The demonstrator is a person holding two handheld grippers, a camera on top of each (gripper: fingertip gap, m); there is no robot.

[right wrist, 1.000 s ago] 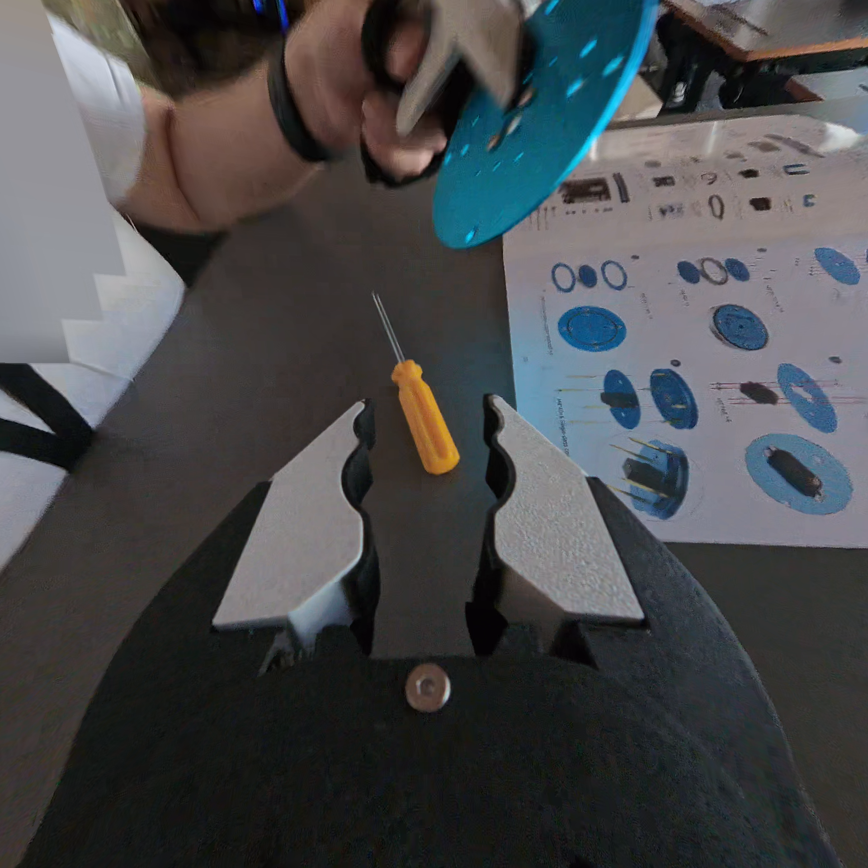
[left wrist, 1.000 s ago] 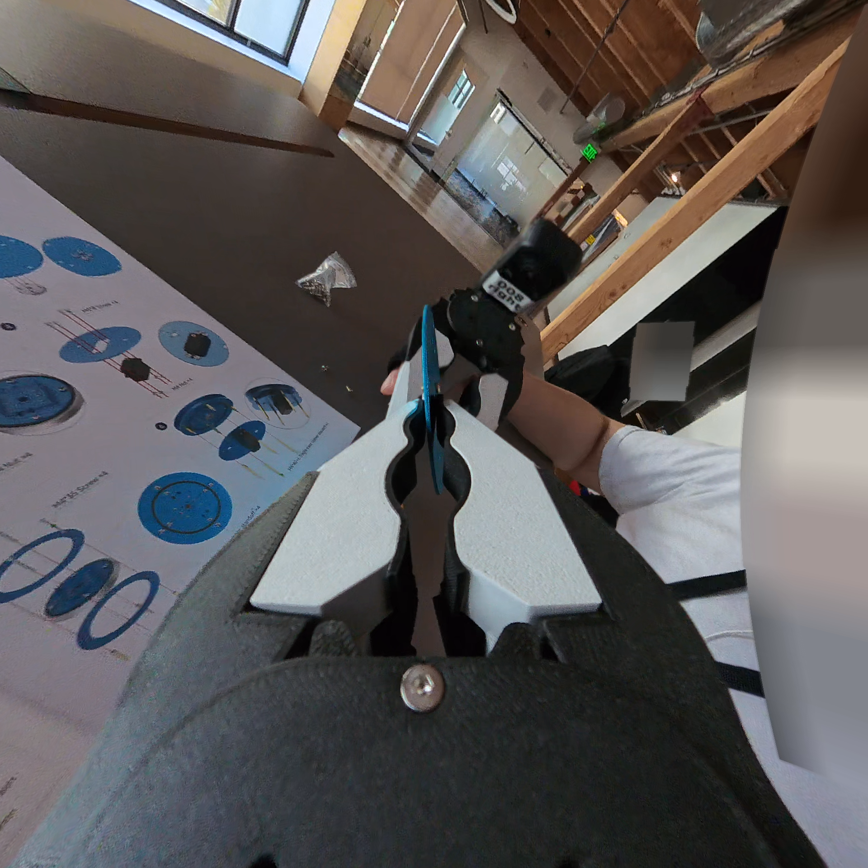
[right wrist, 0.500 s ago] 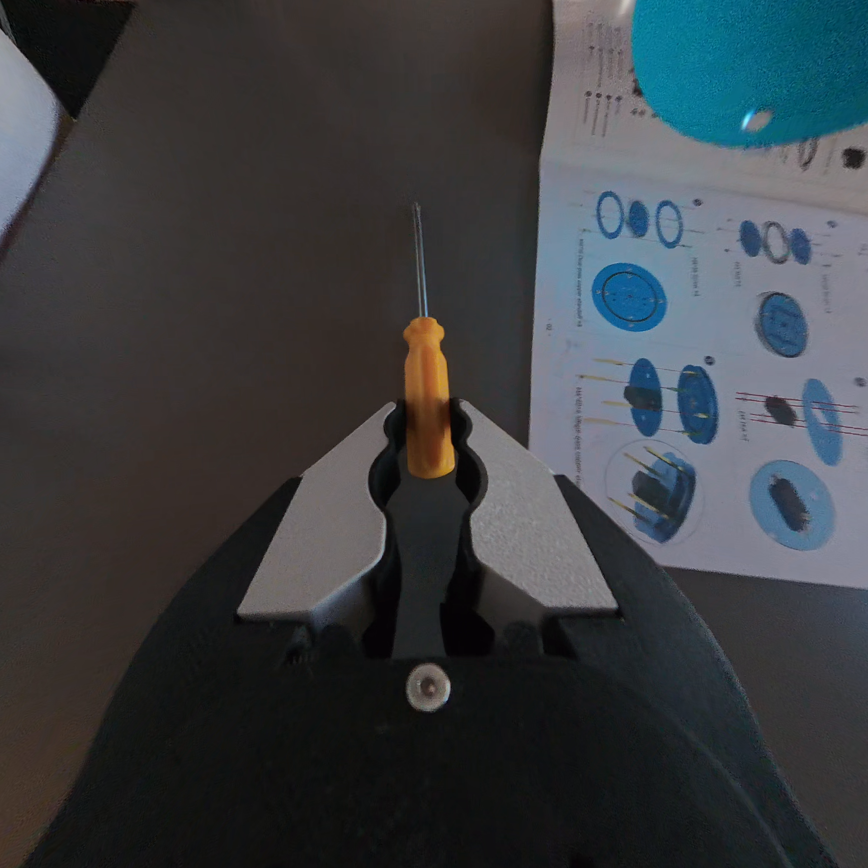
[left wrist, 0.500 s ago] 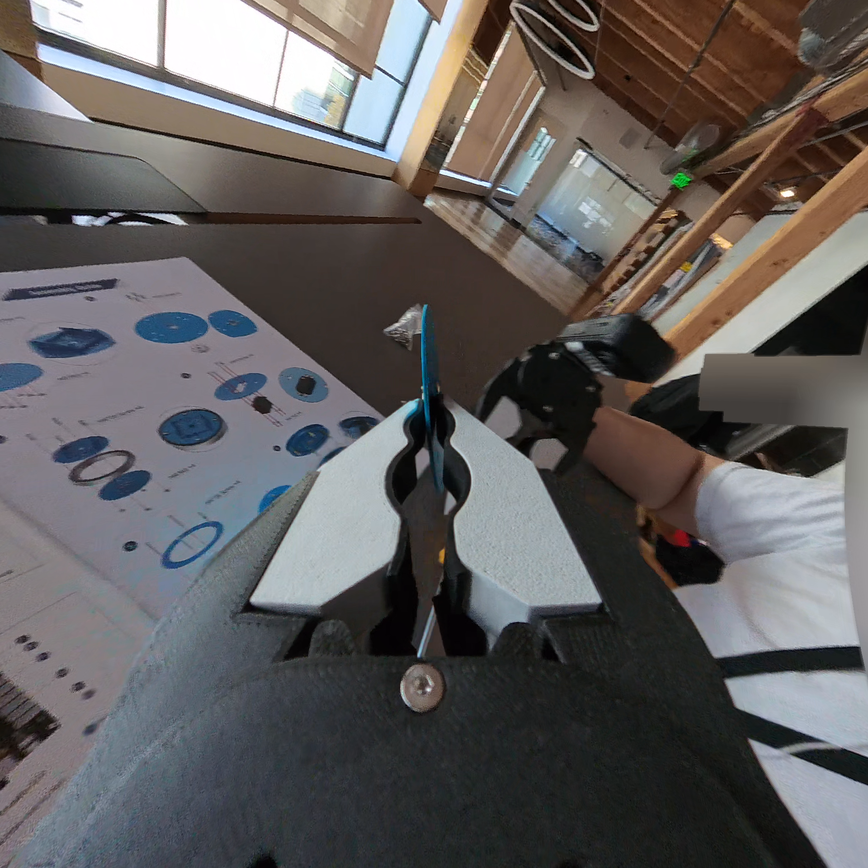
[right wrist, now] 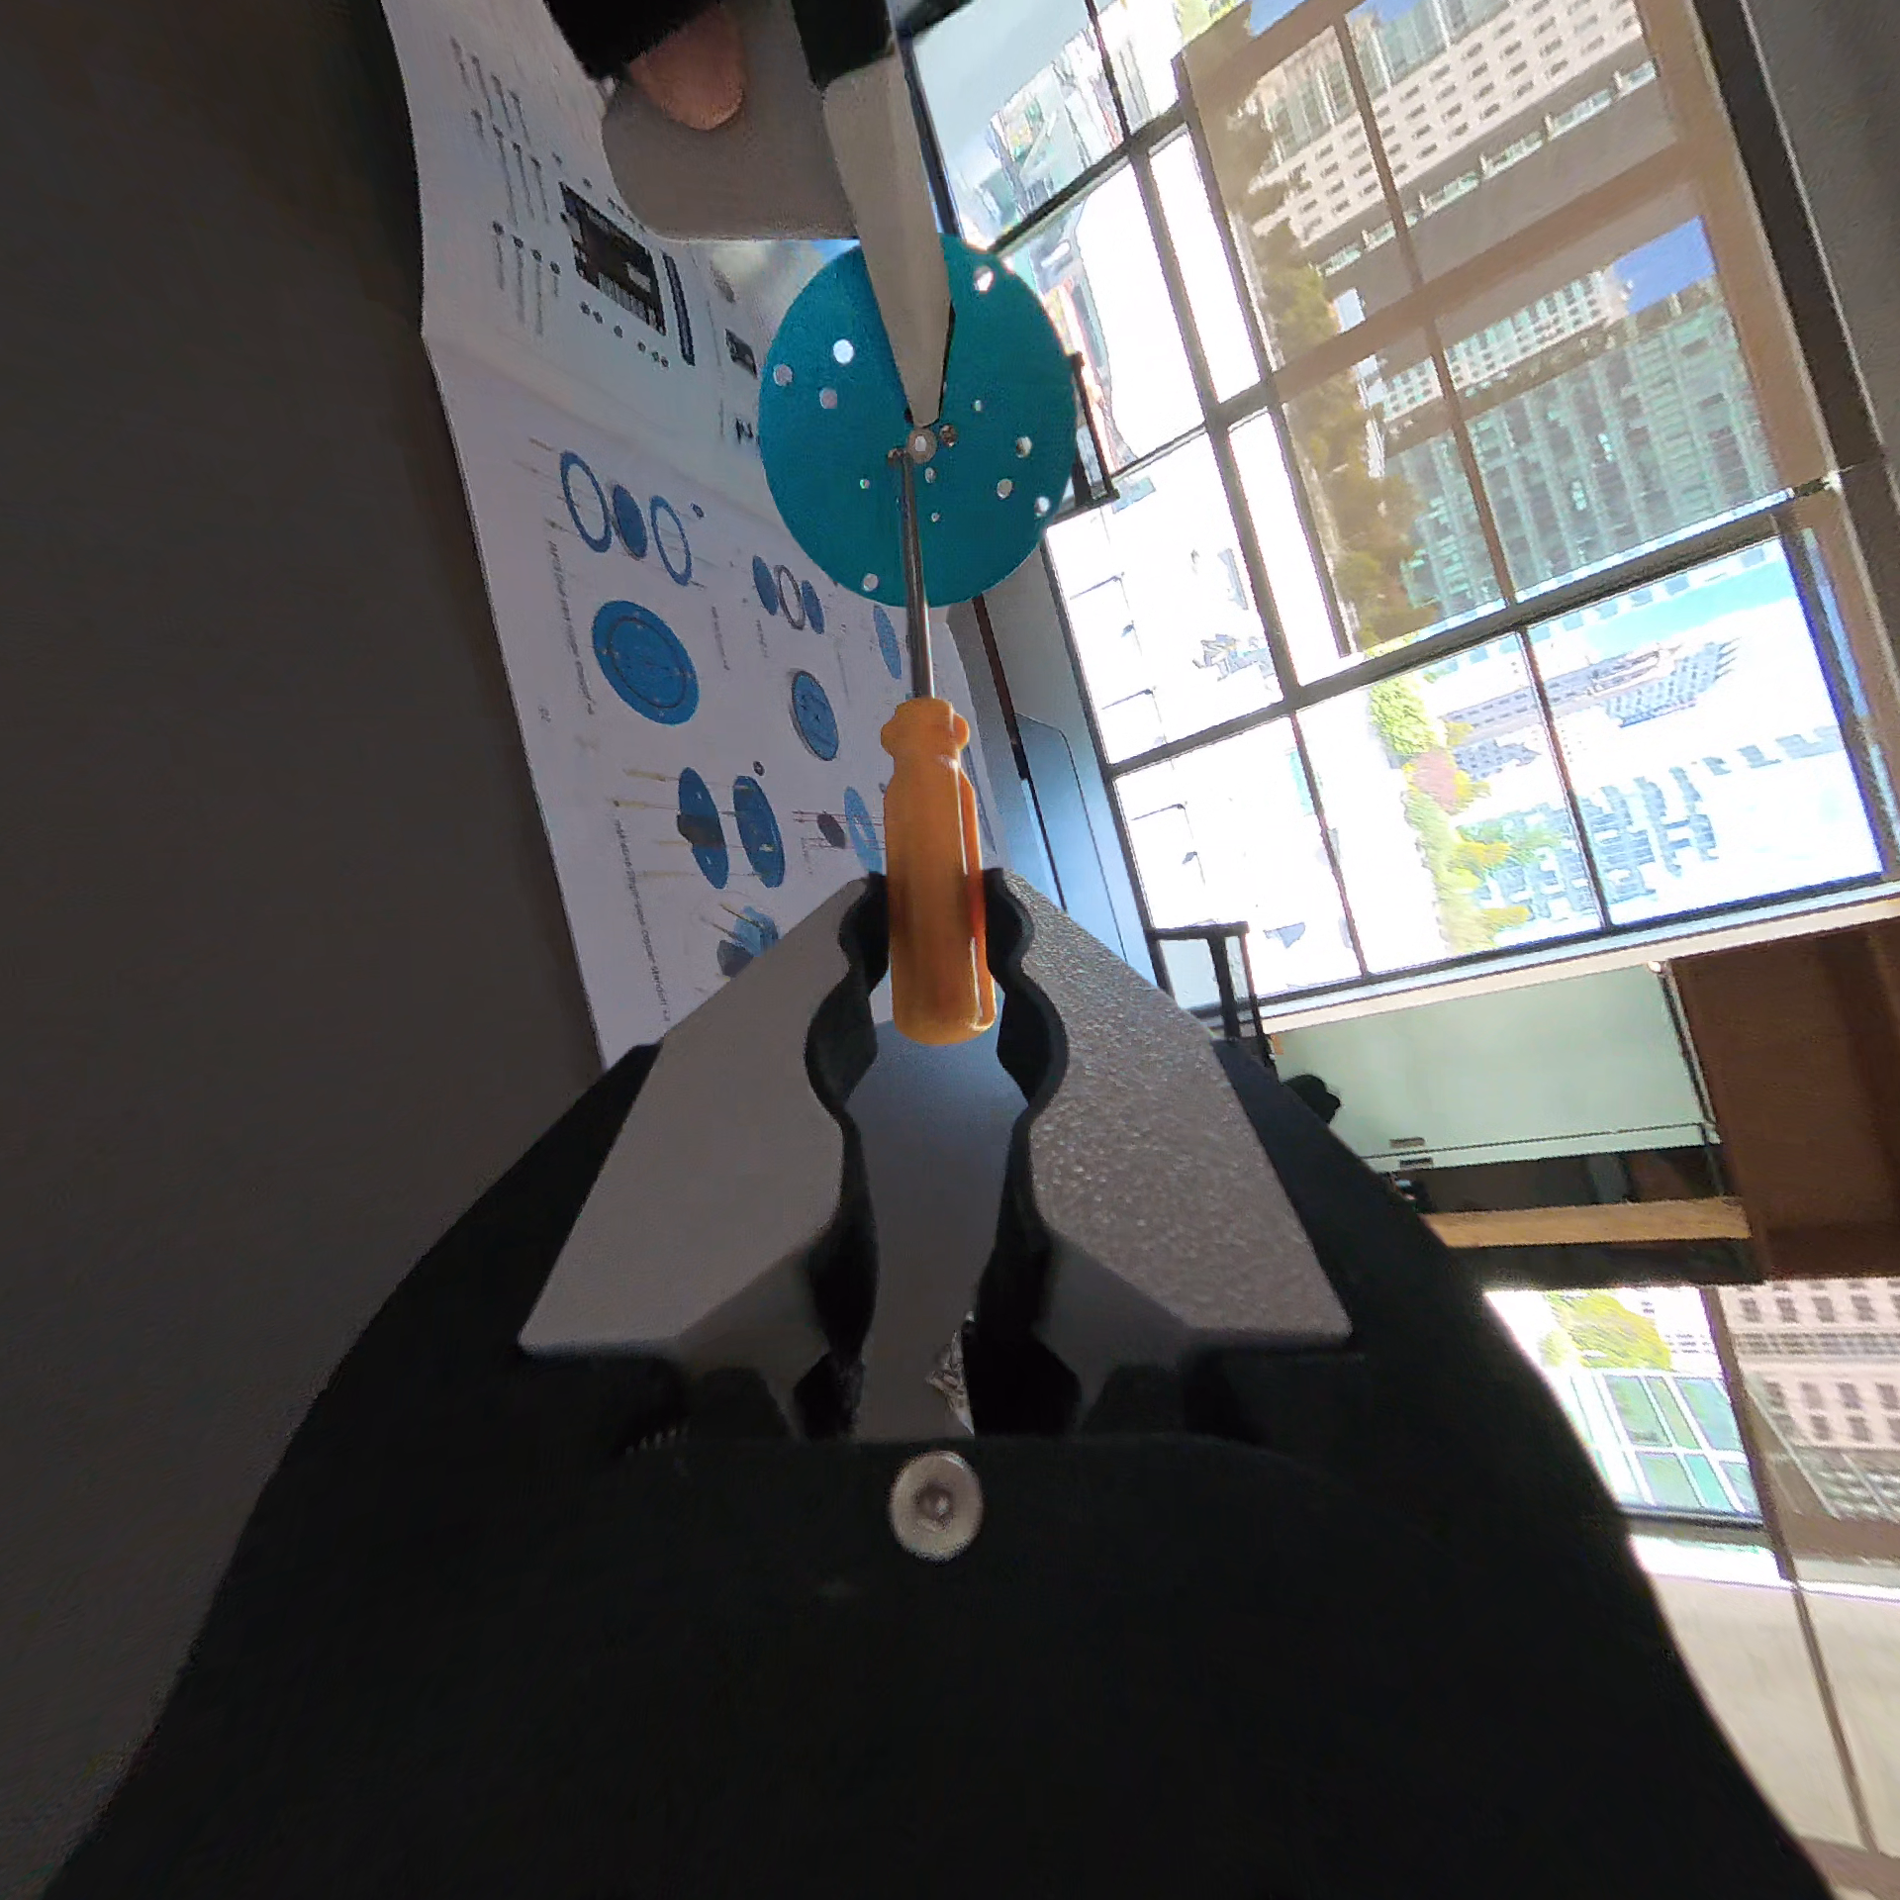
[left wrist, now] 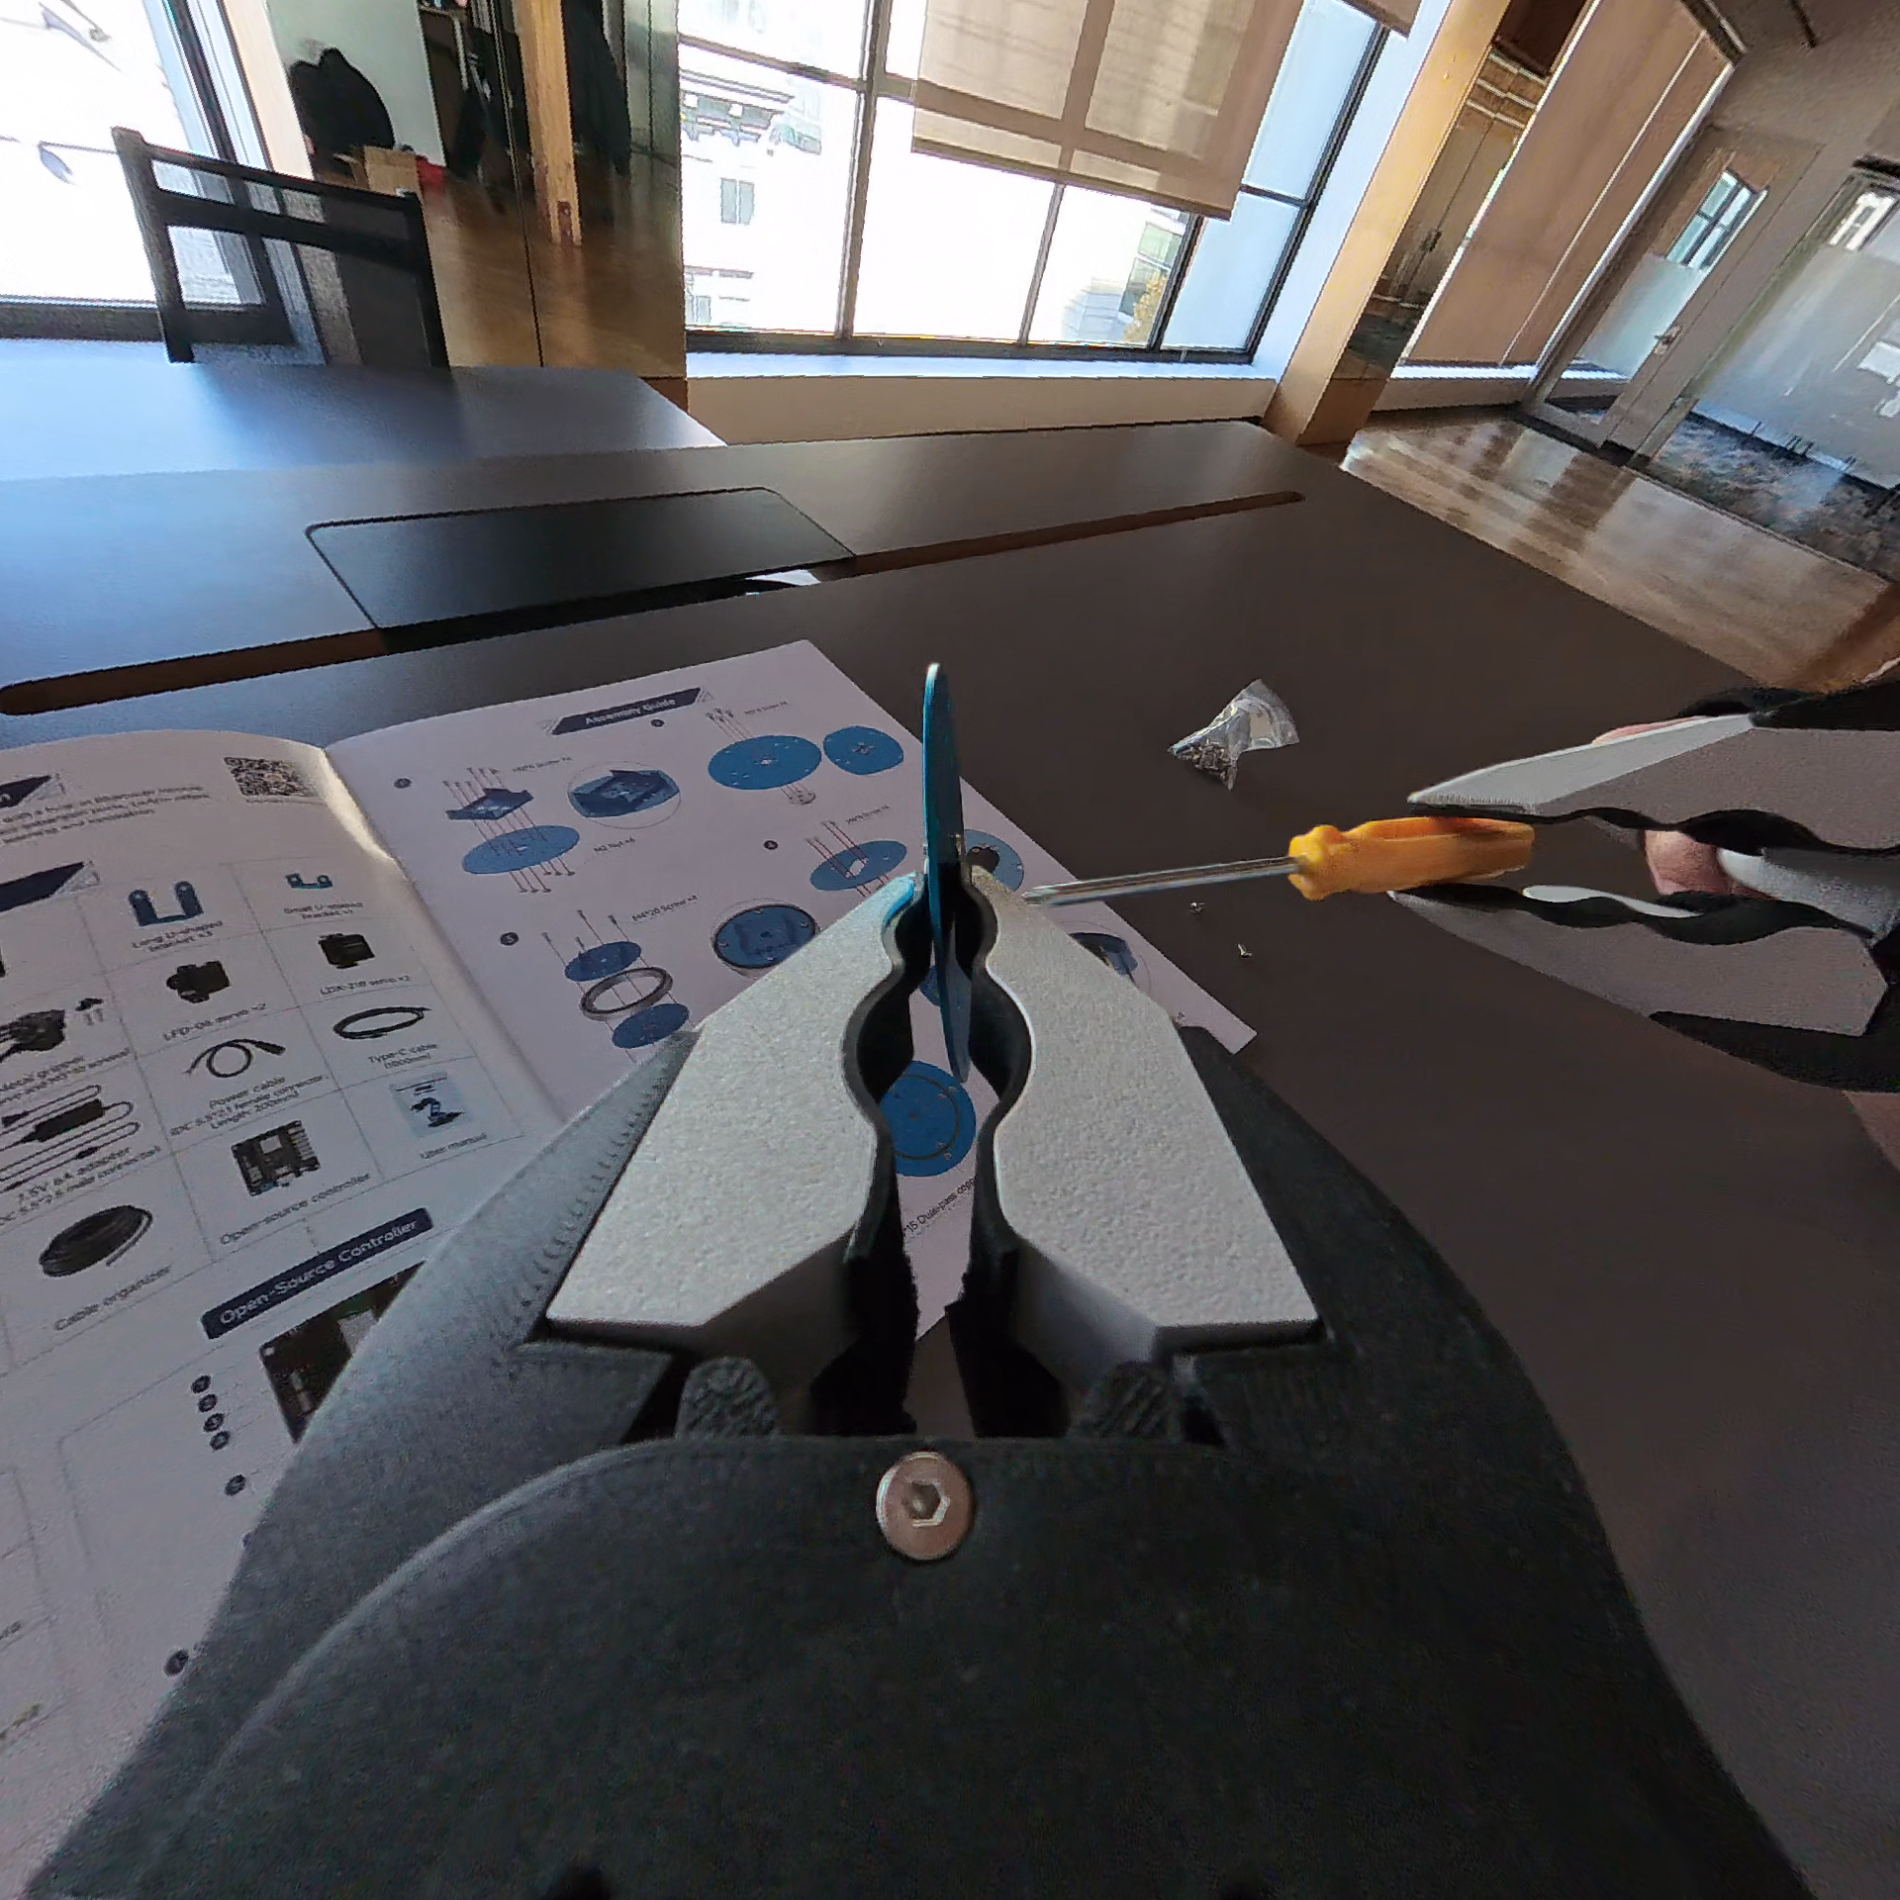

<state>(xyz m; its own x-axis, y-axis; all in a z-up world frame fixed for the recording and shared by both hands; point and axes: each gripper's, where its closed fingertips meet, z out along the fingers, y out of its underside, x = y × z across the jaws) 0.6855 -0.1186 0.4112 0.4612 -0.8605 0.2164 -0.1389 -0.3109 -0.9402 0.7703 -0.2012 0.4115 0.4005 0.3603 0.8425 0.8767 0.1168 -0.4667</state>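
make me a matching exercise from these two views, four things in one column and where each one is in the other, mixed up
Things:
1. blue disc
2. orange screwdriver
3. assembly guide
4. small clear bag of screws

Places:
A. lying open on the dark table
B. clamped edge-on in the left claw
C. on the table beyond the guide, apart from both claws
D. handle gripped in the right claw, tip at a screw near the disc's centre

Pairs: 1-B, 2-D, 3-A, 4-C

matt blue disc (right wrist: 915, 432), glossy orange plastic screwdriver (right wrist: 930, 874)
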